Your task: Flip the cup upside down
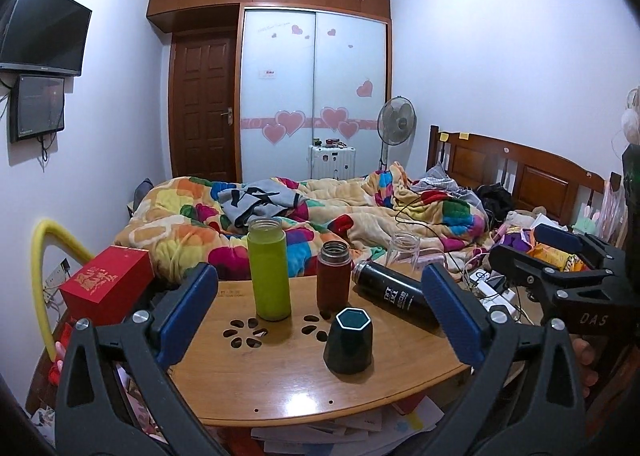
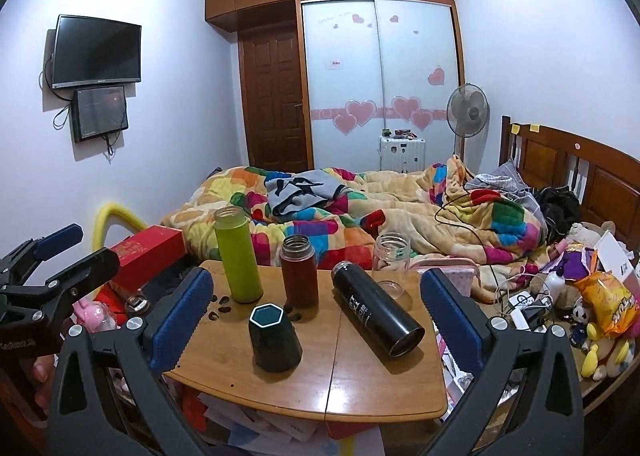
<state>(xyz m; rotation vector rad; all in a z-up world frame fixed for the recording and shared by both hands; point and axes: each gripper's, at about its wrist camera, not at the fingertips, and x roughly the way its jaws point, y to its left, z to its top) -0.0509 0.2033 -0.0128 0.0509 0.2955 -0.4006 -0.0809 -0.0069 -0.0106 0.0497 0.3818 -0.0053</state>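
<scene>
Your left gripper (image 1: 318, 314) has its jaws released, holding nothing. Dark green hexagonal cup (image 1: 349, 340) stands base-up on the tabletop (image 1: 280, 384), near the front edge. Your right gripper (image 2: 316, 316): jaws released, likewise unladen.

Cup (image 1: 349, 340) at table's (image 1: 280, 388) front — bottles (image 1: 269, 264) behind, flask (image 1: 394, 296) lying right.

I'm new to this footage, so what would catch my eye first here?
The dark green cup stands near the front of the wooden table, between the open left gripper and open right gripper. Behind it a black flask lies on its side beside an upright lime bottle.
</scene>
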